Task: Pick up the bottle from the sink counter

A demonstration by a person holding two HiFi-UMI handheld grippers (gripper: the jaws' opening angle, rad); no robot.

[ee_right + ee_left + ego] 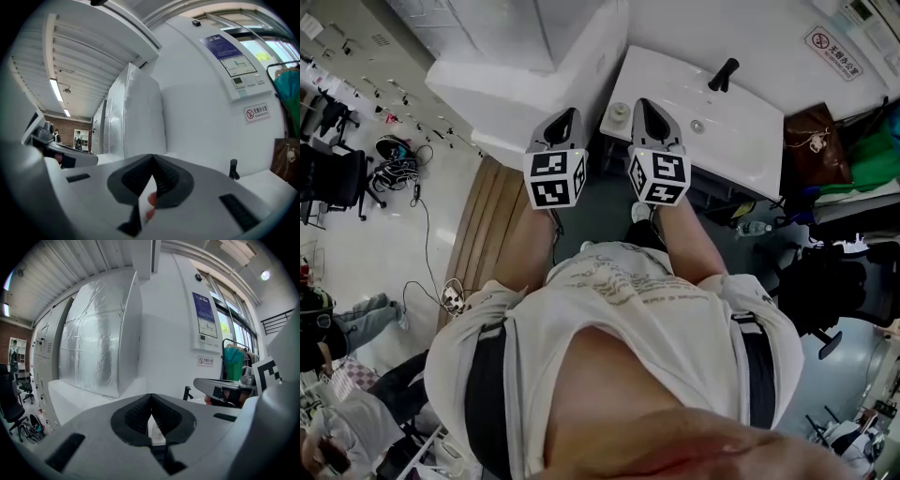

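Bottle [622, 112] small, at tabletop [667, 71] left edge, 12 o'clock, between claw tips. Left claw [566, 116], right claw [646, 107] both pinched closed, empty. Risk: closed tips meeting bottle would shove it off edge.

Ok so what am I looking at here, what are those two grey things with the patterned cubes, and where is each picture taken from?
A person holds two hand-held tools: the left gripper and the right gripper. The patterned cubes are part of them. One picture looks down from the person's head; the other two look along each gripper's jaws. Both grippers are closed and hold nothing. Ahead is a white sink counter with a black tap and a small bottle at its left end.
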